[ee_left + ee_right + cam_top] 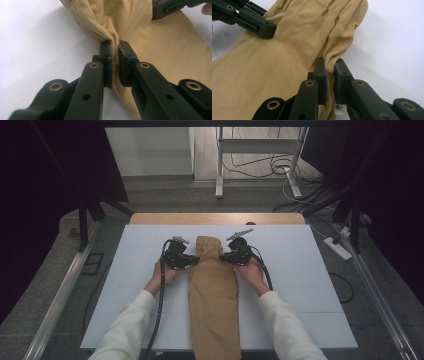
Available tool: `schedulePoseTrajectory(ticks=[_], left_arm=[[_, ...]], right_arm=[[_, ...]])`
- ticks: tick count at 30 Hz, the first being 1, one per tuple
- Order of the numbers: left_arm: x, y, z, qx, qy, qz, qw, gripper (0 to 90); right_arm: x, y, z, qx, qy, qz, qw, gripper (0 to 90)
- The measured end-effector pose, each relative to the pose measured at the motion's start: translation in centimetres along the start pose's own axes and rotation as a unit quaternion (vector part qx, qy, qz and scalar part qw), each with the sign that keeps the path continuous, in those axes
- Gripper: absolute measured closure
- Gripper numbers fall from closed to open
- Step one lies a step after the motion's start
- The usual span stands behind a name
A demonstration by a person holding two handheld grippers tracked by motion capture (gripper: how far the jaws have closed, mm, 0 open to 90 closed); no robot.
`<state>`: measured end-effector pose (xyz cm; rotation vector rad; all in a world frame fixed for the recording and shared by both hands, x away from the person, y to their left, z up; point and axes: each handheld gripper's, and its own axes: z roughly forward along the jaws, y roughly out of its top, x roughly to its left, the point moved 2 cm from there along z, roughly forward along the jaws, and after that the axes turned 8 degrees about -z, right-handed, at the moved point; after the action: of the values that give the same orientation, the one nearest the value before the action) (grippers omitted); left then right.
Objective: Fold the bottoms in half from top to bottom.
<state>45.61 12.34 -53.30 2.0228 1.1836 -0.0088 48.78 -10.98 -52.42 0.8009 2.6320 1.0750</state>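
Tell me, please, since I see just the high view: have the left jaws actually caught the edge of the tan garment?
Observer: Yes. In the left gripper view the left gripper pinches a bunched fold of the tan garment between its pads.
Operator: Thank you. And the right one?
Observer: The right gripper likewise clamps a fold at the garment's edge.
Operator: Is anything else caught there?
Observer: A small white label shows just below the right jaws, at the garment's edge; its print is too small to read.
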Motion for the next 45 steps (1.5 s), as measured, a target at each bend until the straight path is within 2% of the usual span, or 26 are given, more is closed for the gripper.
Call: schedulePoseTrajectory(ticks=[3,9,28,32,39,45], left_arm=[[-0.5,0.3,-0.6,-0.013,0.002,0.014,0.9998,82.2],[-1.0,0.5,-1.4,-0.026,0.001,0.024,0.9994,82.2],[-1.3,1.0,-1.7,-0.035,-0.007,0.030,0.9989,82.6],[-1.5,1.6,-1.7,-0.043,-0.011,0.030,0.9986,82.6],[-2.1,3.7,-2.2,-0.053,-0.005,0.042,0.9977,82.5],[-2.3,4.0,-2.1,-0.054,-0.004,0.041,0.9977,82.5]], right_arm=[[0.2,0.2,-0.9,-0.011,-0.006,-0.009,0.9999,82.1],[0.5,0.7,-2.2,-0.032,-0.012,-0.016,0.9993,82.1],[0.5,0.8,-3.3,-0.044,-0.016,-0.017,0.9987,82.3],[0.2,1.1,-3.7,-0.048,-0.022,-0.020,0.9984,82.4],[-0.8,2.1,-5.0,-0.063,-0.039,-0.018,0.9971,82.4],[-1.1,2.3,-5.5,-0.068,-0.045,-0.016,0.9966,82.4]])
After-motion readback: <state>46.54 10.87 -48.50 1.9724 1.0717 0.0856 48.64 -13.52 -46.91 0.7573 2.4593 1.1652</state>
